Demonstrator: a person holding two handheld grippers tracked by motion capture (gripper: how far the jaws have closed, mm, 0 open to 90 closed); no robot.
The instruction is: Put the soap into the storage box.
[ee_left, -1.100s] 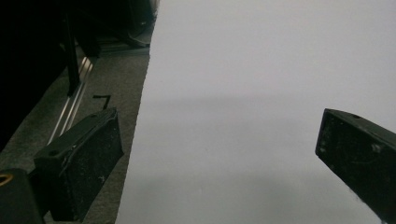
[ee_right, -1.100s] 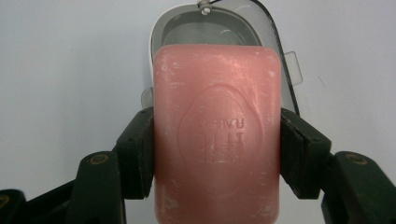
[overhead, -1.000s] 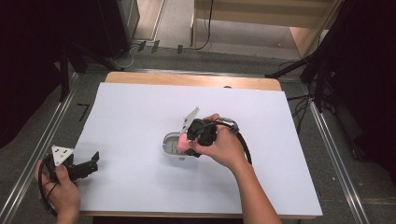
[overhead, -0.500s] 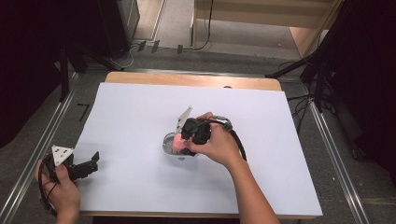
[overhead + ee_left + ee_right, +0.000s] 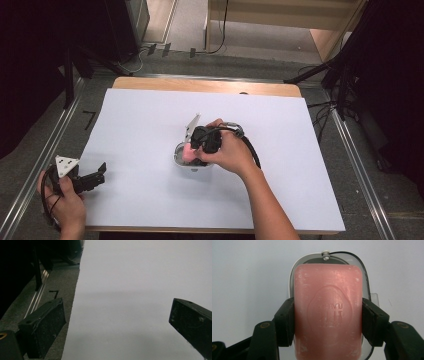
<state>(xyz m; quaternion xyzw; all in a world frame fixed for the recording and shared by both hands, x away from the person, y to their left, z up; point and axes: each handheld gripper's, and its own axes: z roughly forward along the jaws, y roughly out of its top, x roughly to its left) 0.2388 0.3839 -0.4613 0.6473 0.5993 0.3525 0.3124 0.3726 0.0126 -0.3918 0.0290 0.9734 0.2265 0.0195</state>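
One pink soap point(image 5: 328, 312) now shows above dish point(image 5: 367, 285)

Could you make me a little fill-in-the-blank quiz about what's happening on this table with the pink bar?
1. The right gripper is clamped on a ____ rectangular bar of soap.
2. Beneath the soap sits a clear plastic soap ____.
3. The left gripper hangs with its jaws ____ at the near left corner of the white table sheet.

Missing words: pink; dish; open
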